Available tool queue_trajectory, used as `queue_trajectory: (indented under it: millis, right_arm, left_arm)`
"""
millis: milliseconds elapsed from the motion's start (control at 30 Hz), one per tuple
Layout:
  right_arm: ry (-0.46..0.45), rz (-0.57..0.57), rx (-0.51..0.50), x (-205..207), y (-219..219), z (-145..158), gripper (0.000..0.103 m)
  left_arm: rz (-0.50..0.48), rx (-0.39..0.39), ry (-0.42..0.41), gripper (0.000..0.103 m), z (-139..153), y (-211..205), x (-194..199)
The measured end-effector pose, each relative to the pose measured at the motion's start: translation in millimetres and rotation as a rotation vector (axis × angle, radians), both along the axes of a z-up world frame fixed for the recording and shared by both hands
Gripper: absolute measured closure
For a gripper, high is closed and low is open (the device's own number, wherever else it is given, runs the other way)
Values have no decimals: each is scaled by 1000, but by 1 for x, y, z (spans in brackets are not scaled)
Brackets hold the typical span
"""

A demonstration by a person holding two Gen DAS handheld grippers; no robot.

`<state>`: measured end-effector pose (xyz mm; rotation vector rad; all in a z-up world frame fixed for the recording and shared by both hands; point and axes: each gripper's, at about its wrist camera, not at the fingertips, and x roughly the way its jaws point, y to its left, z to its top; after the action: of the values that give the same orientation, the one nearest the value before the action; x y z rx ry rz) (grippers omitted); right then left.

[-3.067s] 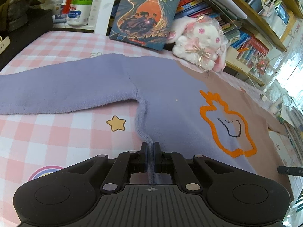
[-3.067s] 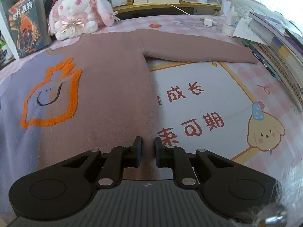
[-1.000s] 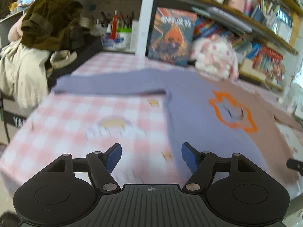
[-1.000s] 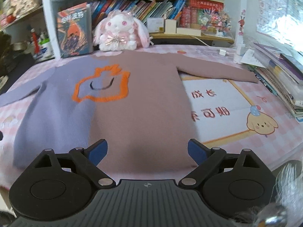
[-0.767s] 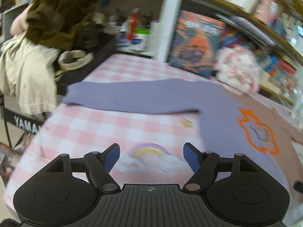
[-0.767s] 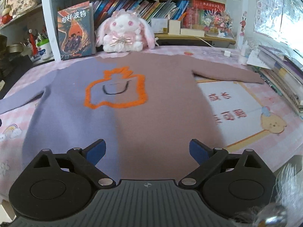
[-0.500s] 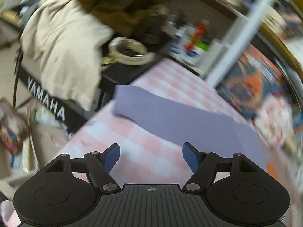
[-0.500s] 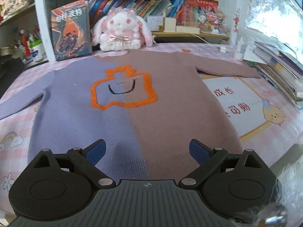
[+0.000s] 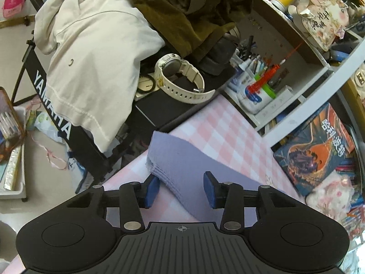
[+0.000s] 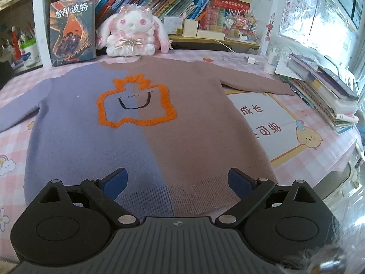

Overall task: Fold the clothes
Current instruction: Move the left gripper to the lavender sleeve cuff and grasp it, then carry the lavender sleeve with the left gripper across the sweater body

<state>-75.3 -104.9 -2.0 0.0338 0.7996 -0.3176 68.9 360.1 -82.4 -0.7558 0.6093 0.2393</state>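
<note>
A two-colour sweater (image 10: 146, 123), lilac on the left and brown-pink on the right with an orange outline motif, lies flat on the pink checked table. My right gripper (image 10: 177, 182) is open, above the middle of its hem. In the left wrist view the lilac sleeve (image 9: 182, 166) reaches the table's left edge. My left gripper (image 9: 181, 188) is open with the sleeve's cuff end between its blue pads, not closed on it.
A plush rabbit (image 10: 131, 34) and a book (image 10: 73, 32) stand behind the collar. Stacked books (image 10: 324, 91) lie at the right edge. Left of the table is a black keyboard (image 9: 95, 137) draped with clothes, with a white watch (image 9: 180, 77) on it.
Both grippers have opened and let go of the hem. The left one swung left to the lilac sleeve's cuff. The right one drew back and centred on the hem.
</note>
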Motion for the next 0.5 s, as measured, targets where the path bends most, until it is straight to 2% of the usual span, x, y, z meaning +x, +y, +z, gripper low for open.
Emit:
queue_trajectory:
  millis: [100,233,333,500]
  right_arm:
    - [3,-13,2,0,-1,0,8]
    - [-6,-24,9,0,-3,-1,8]
    - [-16,-28,12,2,-6,0,8]
    - [-12,9,19,9,-8,-3,8]
  left_arm:
    - [5,6,-4,63,0,0,1]
    - [37,9,15,88,-3,4,1]
    - [45,-7,28,99,-5,7,2]
    - [47,-13,9,100,2,4,0]
